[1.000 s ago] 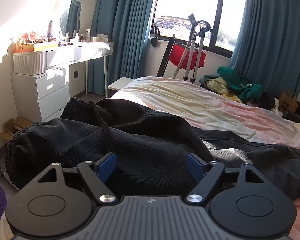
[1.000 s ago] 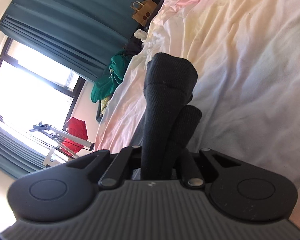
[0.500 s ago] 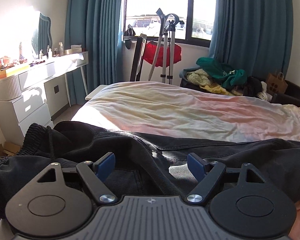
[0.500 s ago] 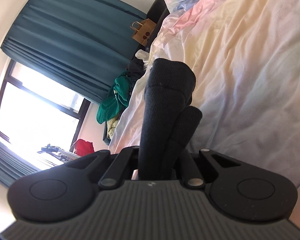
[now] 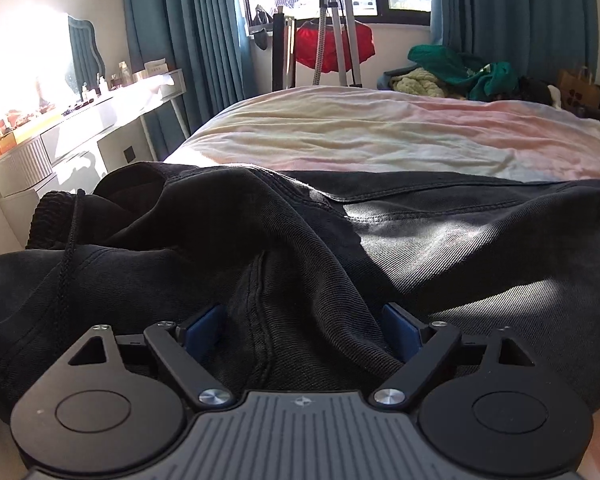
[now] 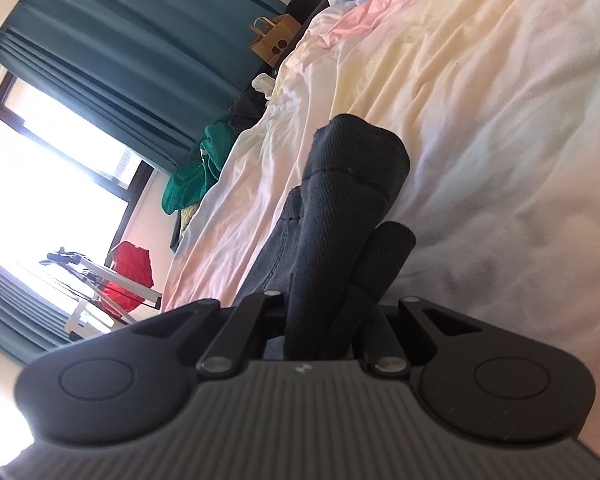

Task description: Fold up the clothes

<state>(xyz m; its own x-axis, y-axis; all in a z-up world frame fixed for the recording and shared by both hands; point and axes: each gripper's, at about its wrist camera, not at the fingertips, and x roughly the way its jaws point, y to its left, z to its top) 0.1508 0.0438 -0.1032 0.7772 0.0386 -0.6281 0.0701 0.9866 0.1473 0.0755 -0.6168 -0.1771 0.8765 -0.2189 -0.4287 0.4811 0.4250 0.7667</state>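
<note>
Black drawstring trousers [image 5: 400, 240] lie crumpled across the near side of the bed [image 5: 360, 136], waistband and cord at the left. My left gripper [image 5: 304, 328] stands open low over them, a raised fold of cloth bulging between its blue pads [image 5: 204, 326], which do not press it. In the right wrist view, my right gripper [image 6: 328, 332] is shut on the trousers' ribbed cuffs [image 6: 352, 188], which stick up between the fingers above the pastel sheet [image 6: 500, 140].
A white dresser [image 5: 72, 136] with small items stands left of the bed. Past the foot are a red garment on a stand [image 5: 332, 44], teal curtains, and a pile of green and yellow clothes [image 5: 456, 72]. A brown paper bag [image 6: 272, 40] sits by the bedside.
My left gripper has dropped lower and closer over the trousers, so a cloth fold now sits between its open fingers. The right gripper stays shut on the cuffs, its view tilting slightly.
</note>
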